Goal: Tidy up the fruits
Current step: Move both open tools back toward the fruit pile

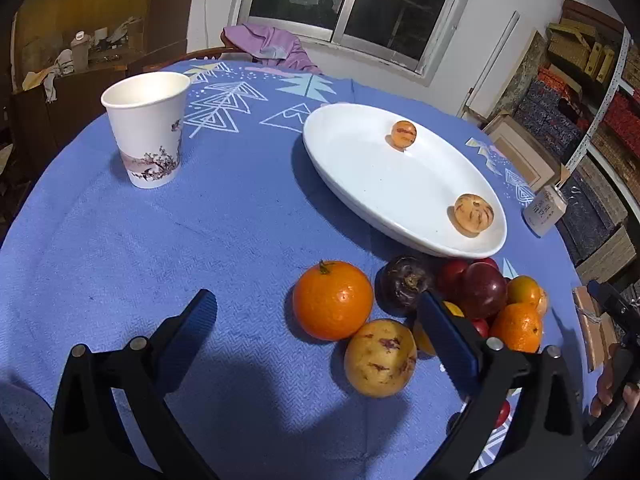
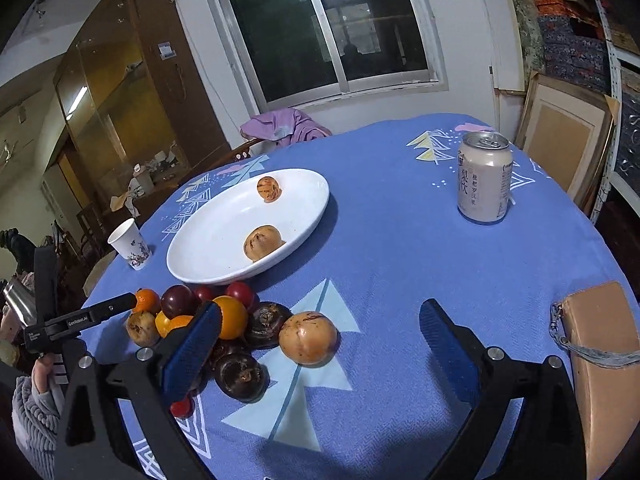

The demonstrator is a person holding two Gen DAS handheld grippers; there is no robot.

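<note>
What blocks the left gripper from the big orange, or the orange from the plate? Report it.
Nothing visible blocks either. The left gripper is open and empty, with the big orange lying just ahead between its fingers. Only bare cloth separates the orange from the plate's near rim; the other fruit sits off to the right.

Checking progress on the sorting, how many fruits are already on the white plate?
2: one small speckled fruit toward the white plate's far side, one larger fruit near its rim closest to the pile.
</note>
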